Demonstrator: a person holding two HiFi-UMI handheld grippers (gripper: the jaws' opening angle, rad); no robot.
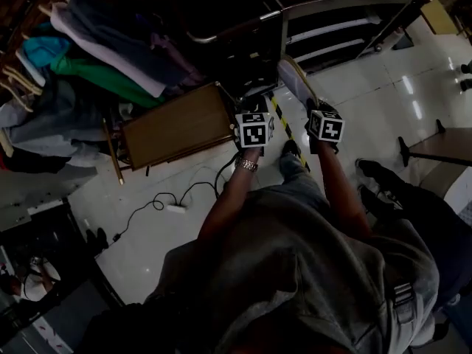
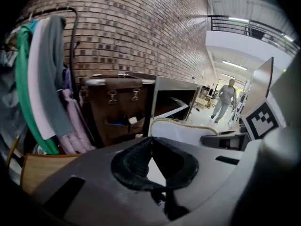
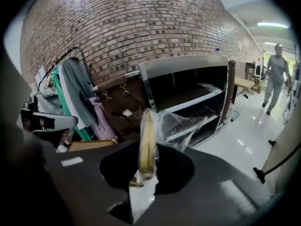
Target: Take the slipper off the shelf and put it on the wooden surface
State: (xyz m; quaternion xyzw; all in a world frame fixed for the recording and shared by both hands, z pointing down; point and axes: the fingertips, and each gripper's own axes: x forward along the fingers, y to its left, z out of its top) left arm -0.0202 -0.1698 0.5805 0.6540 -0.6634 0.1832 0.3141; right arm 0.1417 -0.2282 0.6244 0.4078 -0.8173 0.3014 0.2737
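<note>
The right gripper (image 3: 148, 166) is clamping the plastic-wrapped slipper (image 3: 146, 131) edge-up between its jaws. The left gripper (image 2: 151, 142), jaws meeting on nothing, is hovering beside it, with the wooden surface (image 1: 177, 124) lying to its left.

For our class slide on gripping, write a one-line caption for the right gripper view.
Right gripper shut on a plastic-wrapped slipper, held edge-on before the metal shelf and brick wall.
</note>
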